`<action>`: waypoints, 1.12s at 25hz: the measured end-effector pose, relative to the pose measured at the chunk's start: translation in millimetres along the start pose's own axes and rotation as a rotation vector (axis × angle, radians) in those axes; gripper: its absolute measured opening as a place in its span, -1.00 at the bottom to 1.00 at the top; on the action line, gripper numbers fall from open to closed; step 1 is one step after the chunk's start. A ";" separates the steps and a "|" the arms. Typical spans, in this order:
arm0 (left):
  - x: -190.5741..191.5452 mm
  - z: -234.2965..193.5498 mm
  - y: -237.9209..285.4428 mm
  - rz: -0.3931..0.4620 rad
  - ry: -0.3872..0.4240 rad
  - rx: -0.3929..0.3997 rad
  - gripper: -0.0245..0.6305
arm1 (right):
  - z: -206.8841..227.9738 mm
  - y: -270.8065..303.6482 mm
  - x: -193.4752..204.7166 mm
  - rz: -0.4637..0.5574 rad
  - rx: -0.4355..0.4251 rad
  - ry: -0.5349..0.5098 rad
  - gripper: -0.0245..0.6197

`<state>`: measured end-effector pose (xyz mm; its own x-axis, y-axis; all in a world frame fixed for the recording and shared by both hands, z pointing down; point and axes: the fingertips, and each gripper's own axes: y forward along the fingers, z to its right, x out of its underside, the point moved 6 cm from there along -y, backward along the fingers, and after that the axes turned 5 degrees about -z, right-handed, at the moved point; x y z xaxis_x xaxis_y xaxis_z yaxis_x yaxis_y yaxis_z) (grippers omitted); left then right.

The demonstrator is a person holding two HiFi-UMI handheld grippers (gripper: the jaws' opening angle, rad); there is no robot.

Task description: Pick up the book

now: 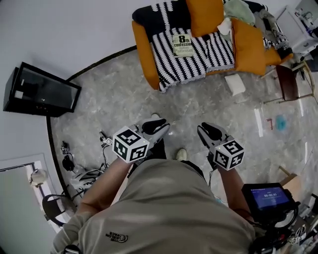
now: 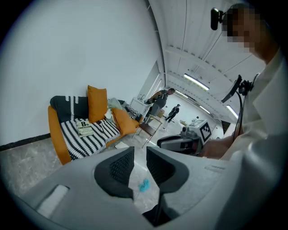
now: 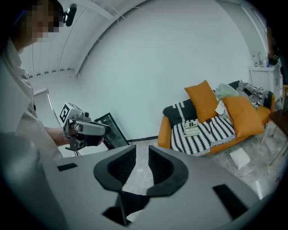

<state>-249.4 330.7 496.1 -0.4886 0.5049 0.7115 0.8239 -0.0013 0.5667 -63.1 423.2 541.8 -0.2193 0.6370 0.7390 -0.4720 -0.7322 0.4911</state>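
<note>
The book (image 1: 183,45), pale with dark print on its cover, lies flat on a black-and-white striped blanket on the orange sofa (image 1: 149,54) at the far side of the room. It also shows in the left gripper view, book (image 2: 83,127), and in the right gripper view, book (image 3: 192,127), small and far off. My left gripper (image 1: 158,128) and right gripper (image 1: 207,133) are held side by side in front of the person's body, well short of the sofa, pointing toward it. Both stand open with only floor between the pads: left gripper (image 2: 140,156), right gripper (image 3: 142,156).
Orange cushions (image 1: 206,15) and loose clothes lie on the sofa. A black screen (image 1: 42,90) leans by the left wall, with cables (image 1: 74,166) near it. A white pad (image 1: 235,84), a chair (image 1: 288,82) and a small blue thing (image 1: 280,122) are on the grey floor to the right.
</note>
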 end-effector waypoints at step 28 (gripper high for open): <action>-166.3 -352.8 156.3 -0.100 -0.213 0.034 -0.66 | 257.0 262.2 -186.0 -0.112 0.129 0.169 -0.61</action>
<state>-140.6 -58.0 612.9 -0.4995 0.6720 0.5468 0.7854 0.0849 0.6131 73.4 50.8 651.6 -0.3171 0.7394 0.5940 -0.3907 -0.6725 0.6286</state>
